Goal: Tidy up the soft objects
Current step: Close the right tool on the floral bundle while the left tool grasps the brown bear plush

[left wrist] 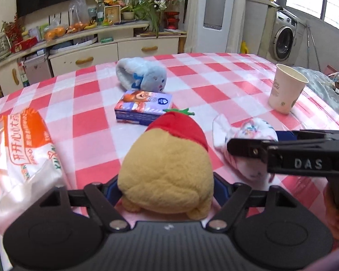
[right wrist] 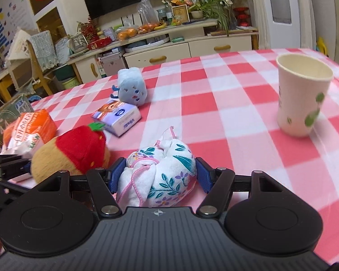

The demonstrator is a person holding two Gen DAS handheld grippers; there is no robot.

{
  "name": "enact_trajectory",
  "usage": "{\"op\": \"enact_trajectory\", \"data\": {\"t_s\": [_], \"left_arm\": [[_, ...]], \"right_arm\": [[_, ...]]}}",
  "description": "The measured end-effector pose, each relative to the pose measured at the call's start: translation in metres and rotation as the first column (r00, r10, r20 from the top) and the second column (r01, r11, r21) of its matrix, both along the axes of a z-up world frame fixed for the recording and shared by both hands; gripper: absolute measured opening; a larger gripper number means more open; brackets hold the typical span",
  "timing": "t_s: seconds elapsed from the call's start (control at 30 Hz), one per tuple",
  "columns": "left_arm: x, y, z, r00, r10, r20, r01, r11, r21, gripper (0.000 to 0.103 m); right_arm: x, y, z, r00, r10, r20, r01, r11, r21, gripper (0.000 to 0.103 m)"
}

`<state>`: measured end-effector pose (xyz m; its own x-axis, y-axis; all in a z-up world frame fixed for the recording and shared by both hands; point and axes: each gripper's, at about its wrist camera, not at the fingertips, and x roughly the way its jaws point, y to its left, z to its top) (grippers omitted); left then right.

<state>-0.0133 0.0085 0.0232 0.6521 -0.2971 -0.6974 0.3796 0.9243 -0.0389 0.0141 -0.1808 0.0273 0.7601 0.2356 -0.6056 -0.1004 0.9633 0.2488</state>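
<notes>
Red-checked bench (left wrist: 214,83): left gripper (left wrist: 166,186) jaws pinch the squashy tan strawberry-capped plush toy (left wrist: 167,169) mid-body; right gripper (right wrist: 158,174) jaws squeeze the light knotted floral cloth bundle (right wrist: 162,169).

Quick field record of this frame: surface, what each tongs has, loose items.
surface: red-and-white checked tablecloth
left tongs: closed on tan plush with strawberry cap
right tongs: closed on knotted floral cloth
loose soft items: blue plush; tissue pack
other: paper cup, upright; orange-and-white bag at left edge
</notes>
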Motion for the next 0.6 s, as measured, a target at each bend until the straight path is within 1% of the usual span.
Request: {"op": "enact_trajectory", "data": {"t_s": [0.13,0.3,0.5,0.6], "left_arm": [[-0.004,0.001,0.000,1.000,0.006,0.015,-0.006,1.000,-0.005,0.073],[-0.010,0.007,0.002,0.999,0.041,0.006,-0.041,0.999,-0.029,0.071],[-0.020,0.015,0.015,0.999,0.051,0.018,-0.049,0.996,-0.074,0.071],[-0.026,0.019,0.024,0.998,0.049,0.038,-0.045,0.995,-0.089,0.071]], "right_arm": [[-0.009,0.004,0.000,1.000,-0.005,-0.008,0.005,1.000,0.012,0.081],[-0.021,0.005,0.005,1.000,-0.021,-0.002,0.021,1.000,0.012,0.081],[-0.033,0.004,0.014,0.999,-0.043,0.007,0.042,0.999,0.010,0.081],[-0.038,0.007,0.018,0.999,-0.051,0.012,0.051,0.999,0.006,0.081]]}}
